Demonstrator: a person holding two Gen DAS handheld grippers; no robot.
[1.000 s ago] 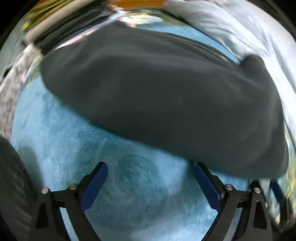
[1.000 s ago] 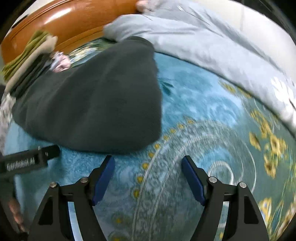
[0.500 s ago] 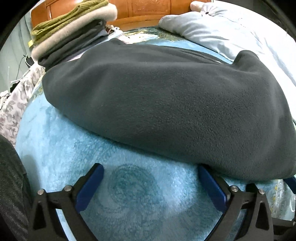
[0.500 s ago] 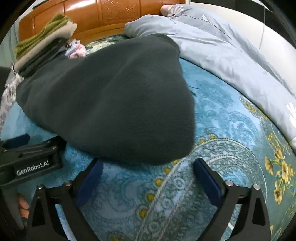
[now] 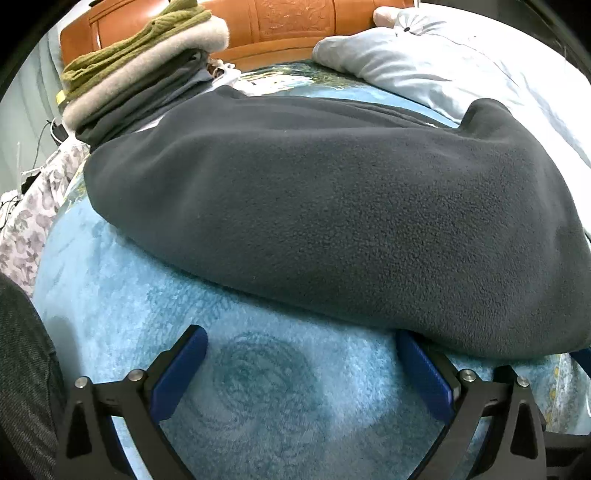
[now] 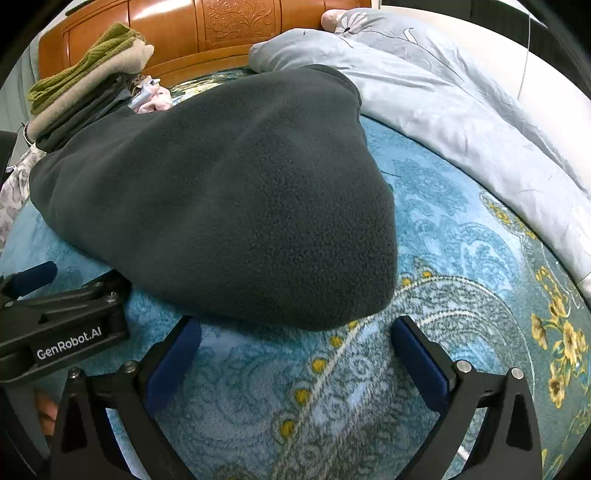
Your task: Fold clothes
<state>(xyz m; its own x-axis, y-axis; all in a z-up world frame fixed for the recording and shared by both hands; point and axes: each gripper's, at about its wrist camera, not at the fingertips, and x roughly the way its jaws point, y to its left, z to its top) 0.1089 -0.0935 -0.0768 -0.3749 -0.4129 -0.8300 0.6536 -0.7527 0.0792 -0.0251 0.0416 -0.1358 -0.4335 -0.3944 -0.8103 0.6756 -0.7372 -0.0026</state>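
A dark grey fleece garment (image 5: 332,206) lies folded on the blue patterned bedspread (image 5: 229,398); it also shows in the right wrist view (image 6: 229,199). My left gripper (image 5: 301,369) is open and empty at the garment's near edge, its right finger (image 5: 424,373) just under the hem. My right gripper (image 6: 295,354) is open and empty just in front of the garment's near right corner. The left gripper's body (image 6: 62,325) shows at the left of the right wrist view.
A stack of folded clothes (image 5: 147,70) stands at the back left by the wooden headboard (image 5: 288,26). A pale blue duvet (image 6: 461,122) lies along the right. A floral cloth (image 5: 29,210) hangs at the left edge.
Both grippers have moved forward and down to the garment's near edge. Both stay open. The garment has not moved.
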